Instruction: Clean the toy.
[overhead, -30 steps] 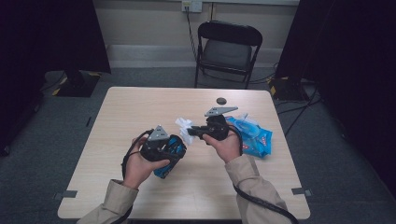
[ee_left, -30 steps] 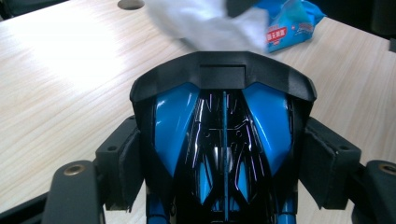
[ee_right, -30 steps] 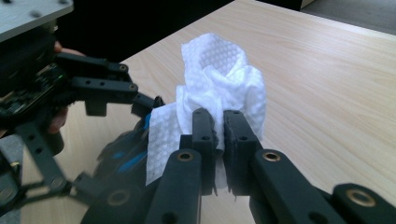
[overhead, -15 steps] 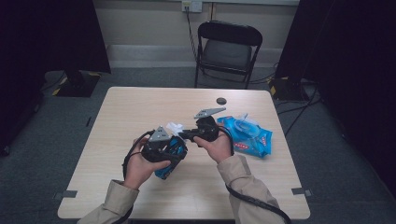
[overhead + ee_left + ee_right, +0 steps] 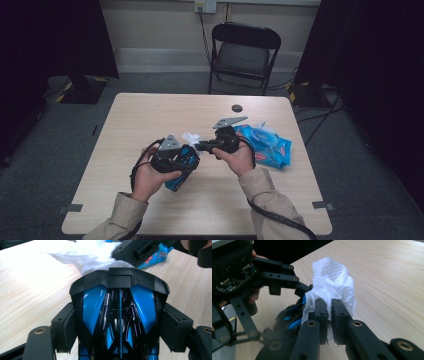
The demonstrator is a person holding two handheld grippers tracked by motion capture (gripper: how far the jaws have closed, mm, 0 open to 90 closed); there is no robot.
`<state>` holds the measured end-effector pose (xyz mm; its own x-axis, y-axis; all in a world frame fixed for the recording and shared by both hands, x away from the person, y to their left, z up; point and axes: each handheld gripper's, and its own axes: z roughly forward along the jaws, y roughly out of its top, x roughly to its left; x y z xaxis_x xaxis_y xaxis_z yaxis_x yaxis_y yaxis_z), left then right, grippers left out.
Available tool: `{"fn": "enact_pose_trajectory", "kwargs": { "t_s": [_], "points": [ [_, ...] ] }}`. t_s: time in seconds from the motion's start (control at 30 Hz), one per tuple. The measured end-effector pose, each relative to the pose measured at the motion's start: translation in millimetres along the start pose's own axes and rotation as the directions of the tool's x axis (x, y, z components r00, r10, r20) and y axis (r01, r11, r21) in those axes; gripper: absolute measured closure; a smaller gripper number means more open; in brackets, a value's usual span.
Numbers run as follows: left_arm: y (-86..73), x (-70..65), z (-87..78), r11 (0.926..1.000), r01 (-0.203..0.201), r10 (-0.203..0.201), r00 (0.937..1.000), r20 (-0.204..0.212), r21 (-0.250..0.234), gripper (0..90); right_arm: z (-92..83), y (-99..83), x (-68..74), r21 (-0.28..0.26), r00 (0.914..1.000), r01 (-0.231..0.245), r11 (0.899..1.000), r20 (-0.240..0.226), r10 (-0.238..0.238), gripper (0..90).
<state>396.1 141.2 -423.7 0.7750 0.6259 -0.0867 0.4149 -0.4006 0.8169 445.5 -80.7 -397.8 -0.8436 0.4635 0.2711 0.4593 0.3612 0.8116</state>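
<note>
Wooden table (image 5: 125,150), wipes pack (image 5: 267,145) (beside hands), left tool (image 5: 120,325) clamping blue toy car (image 5: 117,315), right tool (image 5: 327,312) pinching wipe (image 5: 332,282).

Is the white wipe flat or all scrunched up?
Scrunched up. The wipe is bunched in folds, pinched by the right gripper beside the blue toy.

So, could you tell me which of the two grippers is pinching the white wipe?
The right gripper: its jaws are shut on the white wipe, while the left gripper clamps the blue-and-black toy.
</note>
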Motion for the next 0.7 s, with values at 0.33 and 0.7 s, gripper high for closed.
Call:
{"fn": "enact_pose_trajectory", "kwargs": {
  "t_s": [0.33,0.7],
  "points": [
    [-2.8,12.1,-7.4,0.9992,0.031,-0.031,0.9993,-0.021,-0.026,25.5,-4.4,-4.6,3.9,-0.002,0.9993,0.005,1.0,-0.037,-0.005,84.6],
    [-3.8,19.3,-13.8,0.9974,0.056,-0.059,0.9971,-0.049,-0.044,25.5,-7.7,-3.2,14.2,-0.013,0.9976,0.027,1.0,-0.064,-0.028,84.6]
  ]
}}
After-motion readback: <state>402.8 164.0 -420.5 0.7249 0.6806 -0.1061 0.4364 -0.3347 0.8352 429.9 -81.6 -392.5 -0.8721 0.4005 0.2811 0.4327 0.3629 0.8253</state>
